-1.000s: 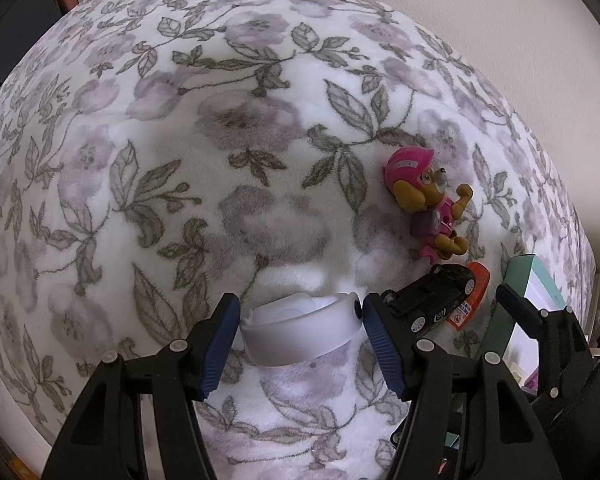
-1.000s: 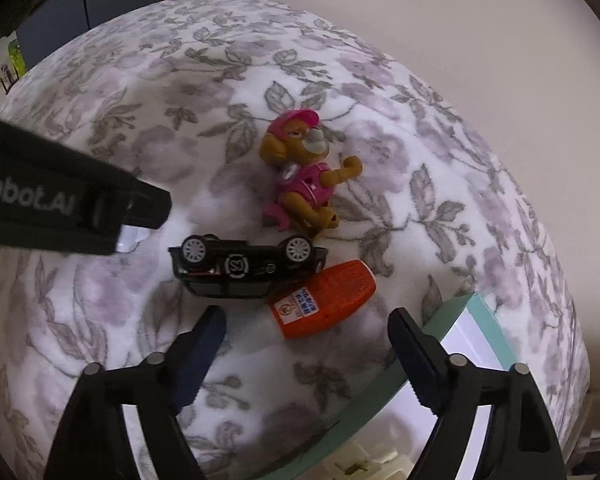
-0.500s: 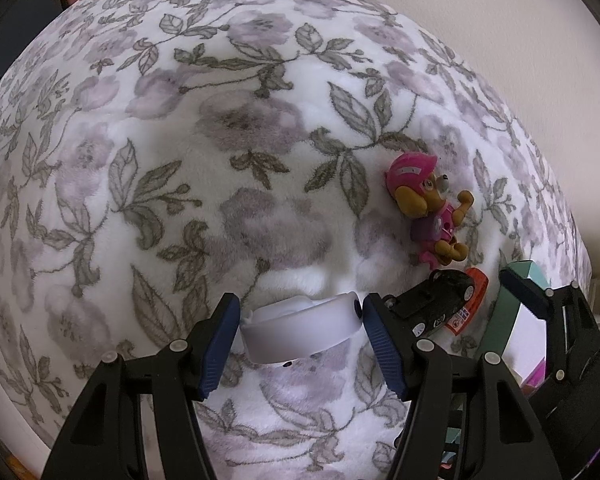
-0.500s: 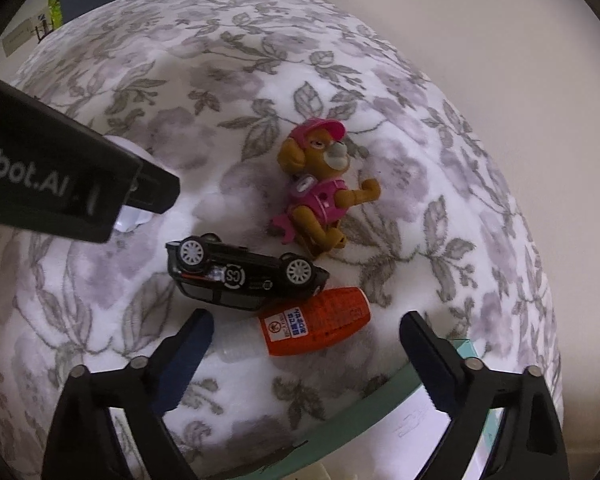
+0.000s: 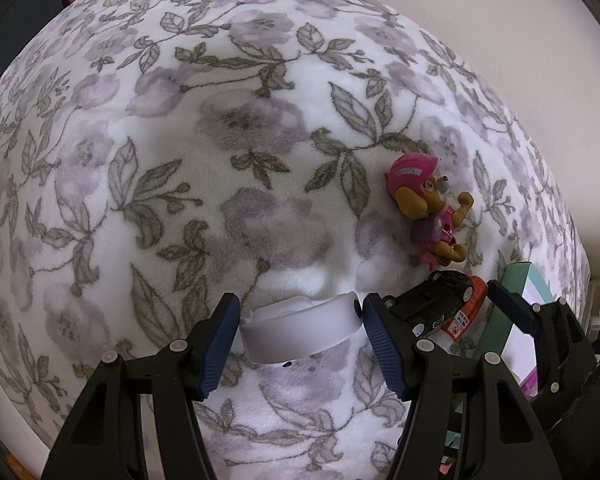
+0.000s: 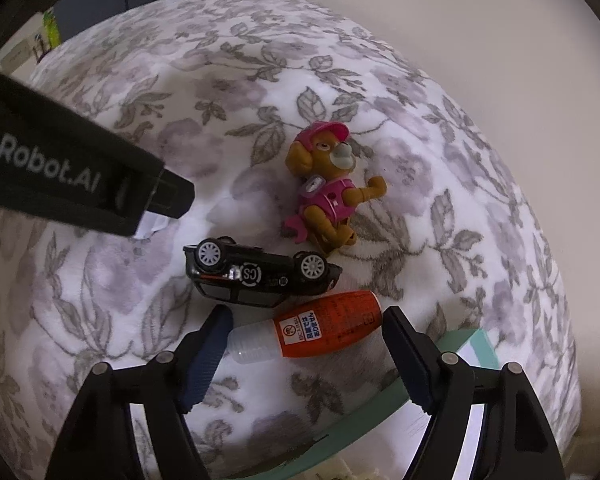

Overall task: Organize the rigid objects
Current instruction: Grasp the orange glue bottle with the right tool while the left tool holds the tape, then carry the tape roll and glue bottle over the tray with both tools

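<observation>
Left gripper (image 5: 300, 330) pinches white lid (image 5: 300, 332) over floral blanket (image 5: 180, 160); right gripper (image 6: 306, 344) closing around orange bottle (image 6: 316, 336) lying beside overturned black car (image 6: 260, 274), pads not yet touching.

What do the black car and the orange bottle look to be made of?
Black car: glossy painted shell, metal or hard plastic, cannot tell which; silver spoked wheels. Orange bottle: seemingly plastic, a printed matte orange wrap over a translucent, frosted-looking clear cap end.
</observation>
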A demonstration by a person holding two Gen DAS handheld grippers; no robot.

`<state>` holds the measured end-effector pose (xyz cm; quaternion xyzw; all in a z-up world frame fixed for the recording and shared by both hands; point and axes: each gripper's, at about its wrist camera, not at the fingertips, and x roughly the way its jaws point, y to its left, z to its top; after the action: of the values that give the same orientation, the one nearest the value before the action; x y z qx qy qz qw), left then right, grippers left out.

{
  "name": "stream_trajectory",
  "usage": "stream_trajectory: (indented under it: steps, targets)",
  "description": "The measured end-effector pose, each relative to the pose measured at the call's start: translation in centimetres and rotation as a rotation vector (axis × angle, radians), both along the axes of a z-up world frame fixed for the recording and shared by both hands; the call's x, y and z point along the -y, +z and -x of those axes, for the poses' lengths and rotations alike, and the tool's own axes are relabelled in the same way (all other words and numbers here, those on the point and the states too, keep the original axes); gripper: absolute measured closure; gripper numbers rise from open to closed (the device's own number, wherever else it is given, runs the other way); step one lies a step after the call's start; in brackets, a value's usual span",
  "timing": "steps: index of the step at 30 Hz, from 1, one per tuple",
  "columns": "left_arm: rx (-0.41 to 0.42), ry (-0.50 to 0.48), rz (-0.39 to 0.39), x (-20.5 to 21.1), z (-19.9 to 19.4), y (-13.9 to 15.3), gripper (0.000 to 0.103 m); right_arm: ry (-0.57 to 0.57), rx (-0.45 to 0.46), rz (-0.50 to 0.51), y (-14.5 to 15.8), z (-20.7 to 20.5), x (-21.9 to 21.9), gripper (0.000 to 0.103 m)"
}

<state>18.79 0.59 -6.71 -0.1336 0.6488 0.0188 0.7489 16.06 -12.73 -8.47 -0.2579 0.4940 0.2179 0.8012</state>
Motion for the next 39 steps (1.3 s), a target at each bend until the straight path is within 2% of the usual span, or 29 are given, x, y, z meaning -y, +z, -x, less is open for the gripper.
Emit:
stream_trajectory:
  steps: [9,17,23,29,33,37,39]
  targets:
    - [0.010,0.015,-0.013,-0.3,0.2,0.8,0.038,-0.102,0.020,-0.108,1.4,1.3,1.9,0.024]
    - [0.075,0.012,-0.018,-0.3,1.0,3.6,0.039,-0.174,0.080,-0.185,4.2,2.7,3.8,0.024]
    - [0.182,-0.021,-0.031,0.7,2.4,7.7,0.039,-0.331,0.186,-0.324,8.2,4.6,6.6,0.024]
    - [0.278,-0.084,-0.009,3.1,3.7,11.3,0.039,-0.499,0.277,-0.417,11.1,7.1,9.4,0.024]
    - [0.329,-0.132,0.015,5.1,5.0,12.9,0.039,-0.629,0.320,-0.412,12.8,9.0,11.6,0.024]
    - [0.375,-0.192,0.004,7.6,6.6,14.0,0.039,-0.739,0.359,-0.406,14.2,11.1,13.7,0.024]
    - [0.389,-0.221,0.009,8.6,7.3,14.3,0.039,-0.791,0.379,-0.373,14.7,12.3,14.3,0.024]
